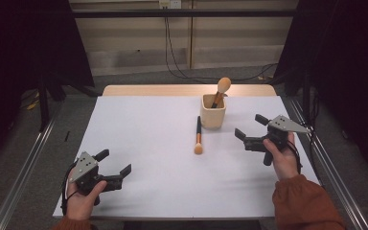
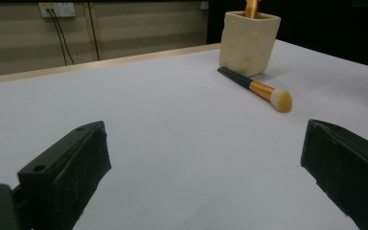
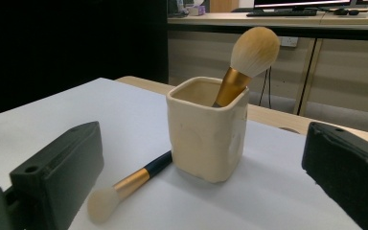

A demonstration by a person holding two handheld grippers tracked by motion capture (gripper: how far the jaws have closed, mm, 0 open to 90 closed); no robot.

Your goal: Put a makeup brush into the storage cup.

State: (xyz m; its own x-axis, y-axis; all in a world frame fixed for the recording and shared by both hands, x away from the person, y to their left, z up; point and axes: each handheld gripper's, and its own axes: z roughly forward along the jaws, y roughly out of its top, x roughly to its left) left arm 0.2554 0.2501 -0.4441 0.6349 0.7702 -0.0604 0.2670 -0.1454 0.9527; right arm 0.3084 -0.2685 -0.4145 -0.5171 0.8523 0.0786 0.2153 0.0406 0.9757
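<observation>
Loose brush [image 1: 198, 137] lies flat just in front of the cup [image 1: 213, 111], long axis running toward the surface's far edge, bristles nearest the person. Right gripper [image 1: 250, 131], fingers apart, stands nearer than left gripper [image 1: 114, 161], fingers likewise apart.

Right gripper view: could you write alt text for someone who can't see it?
A cream square cup on a white table holds a big fluffy makeup brush, bristles up. A smaller brush lies beside it, framed by the open right gripper.
</observation>
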